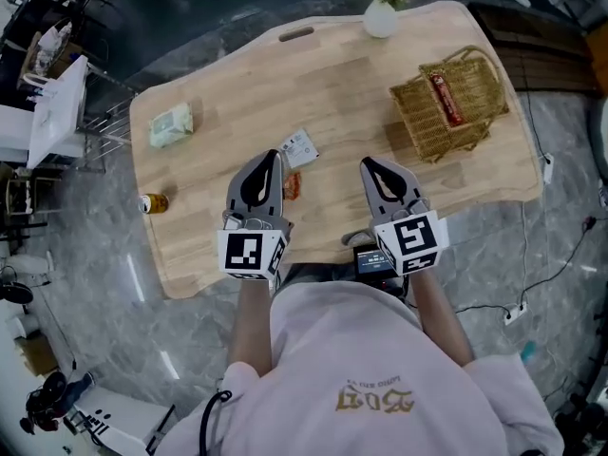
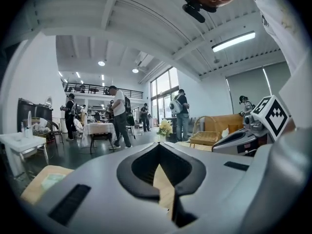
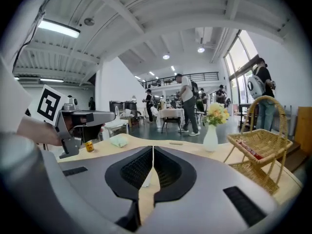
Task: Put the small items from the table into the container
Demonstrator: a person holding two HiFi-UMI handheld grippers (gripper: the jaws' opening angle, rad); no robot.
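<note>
Both grippers, left gripper (image 1: 275, 157) and right gripper (image 1: 367, 163), are closed and empty. The left should open wide, then straddle the red packet (image 1: 292, 186) just beside it. The basket (image 1: 480, 98) stands well apart.

Wicker basket (image 1: 418, 126) holds a red packet (image 1: 446, 100); green pouch (image 1: 171, 124) and can (image 1: 154, 202) lie outside.

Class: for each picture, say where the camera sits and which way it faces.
Head view: on the person's head, facing steeply down at the table; shows torso, left hand-held gripper, right hand-held gripper.
Left gripper view: on the left hand-held gripper, facing across the table; shows its shut jaws.
Right gripper view: on the right hand-held gripper, facing across the table; shows its shut jaws.
Shared by all: wicker basket, vase.
</note>
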